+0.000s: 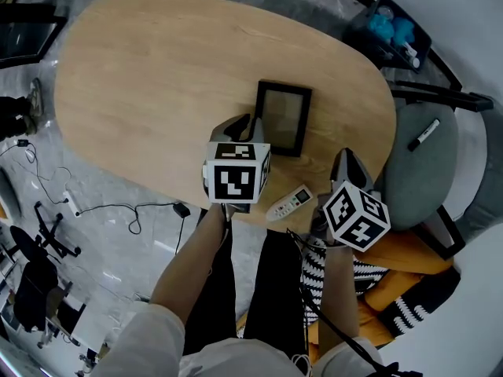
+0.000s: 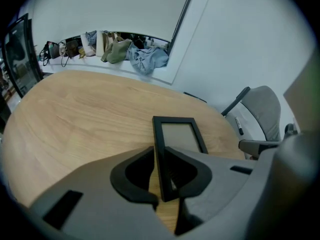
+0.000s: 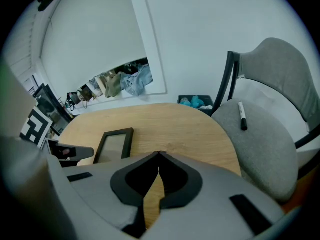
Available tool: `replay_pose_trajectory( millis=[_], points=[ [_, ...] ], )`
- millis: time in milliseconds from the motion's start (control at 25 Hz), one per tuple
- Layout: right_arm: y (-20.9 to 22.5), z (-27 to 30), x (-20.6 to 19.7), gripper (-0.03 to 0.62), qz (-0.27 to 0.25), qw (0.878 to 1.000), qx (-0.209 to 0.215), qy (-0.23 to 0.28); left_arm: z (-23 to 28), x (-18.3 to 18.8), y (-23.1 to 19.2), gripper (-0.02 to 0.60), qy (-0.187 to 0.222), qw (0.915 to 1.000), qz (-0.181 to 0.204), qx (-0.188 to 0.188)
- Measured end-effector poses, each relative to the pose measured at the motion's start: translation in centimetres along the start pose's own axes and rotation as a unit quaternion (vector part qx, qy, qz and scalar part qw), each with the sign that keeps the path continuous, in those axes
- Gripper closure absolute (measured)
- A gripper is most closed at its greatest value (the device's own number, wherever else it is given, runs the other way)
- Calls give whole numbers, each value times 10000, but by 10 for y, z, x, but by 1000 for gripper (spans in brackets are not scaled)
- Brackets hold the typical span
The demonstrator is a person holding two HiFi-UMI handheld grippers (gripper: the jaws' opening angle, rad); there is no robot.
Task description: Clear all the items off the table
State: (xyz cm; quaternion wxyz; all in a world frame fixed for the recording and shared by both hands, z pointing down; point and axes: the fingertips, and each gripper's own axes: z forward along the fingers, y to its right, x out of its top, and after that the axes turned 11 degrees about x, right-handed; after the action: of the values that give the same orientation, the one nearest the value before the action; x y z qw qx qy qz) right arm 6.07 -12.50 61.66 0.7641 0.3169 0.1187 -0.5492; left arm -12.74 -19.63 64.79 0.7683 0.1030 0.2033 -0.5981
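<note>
We look down on an oval wooden bench [image 1: 141,77], bare apart from two things at its near right end. A grey chair [image 1: 409,187] stands against that end, its seat just beside the bench's rim. Beyond the chair, off the bench, a dark crate [image 1: 361,34] holds something blue.

A black picture frame [image 1: 283,118] lies flat on the right half of the bench, glass up and well in from the rim. The left claw [image 2: 159,153] hangs over the frame's left side, pointing steeply down. In the left gripper view its jaws stand slightly spread, and the frame's left bar runs through the narrow gap between them. We cannot quite tell whether either pad touches the bar, as both are dark there.

The right claw [image 3: 159,155] hangs over the bench's near right rim, close to the chair. Its jaws are pressed together at the tips with nothing between them, and only bare wood shows below.

A small white remote [image 1: 289,203] lies aslant at the bench's near rim, between the two claws and near the frame's near edge without touching it. A black marker [image 1: 424,134] lies on the chair seat, well apart from the bench things.
</note>
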Motion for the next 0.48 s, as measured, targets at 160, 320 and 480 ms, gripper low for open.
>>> replay_pose_trajectory(
  millis=[160,320,480],
  points=[
    [-2,8,3,569,6,10000,-16,-54,11,-2,2,448,-193,9996,-71,-196],
    [0,6,-1,569,19,10000,-28,-78,12,-4,4,434,-225,9995,-43,-194],
    [-1,6,-3,569,34,9999,-25,-108,16,-4,-1,433,-315,9994,-74,-85]
  ],
)
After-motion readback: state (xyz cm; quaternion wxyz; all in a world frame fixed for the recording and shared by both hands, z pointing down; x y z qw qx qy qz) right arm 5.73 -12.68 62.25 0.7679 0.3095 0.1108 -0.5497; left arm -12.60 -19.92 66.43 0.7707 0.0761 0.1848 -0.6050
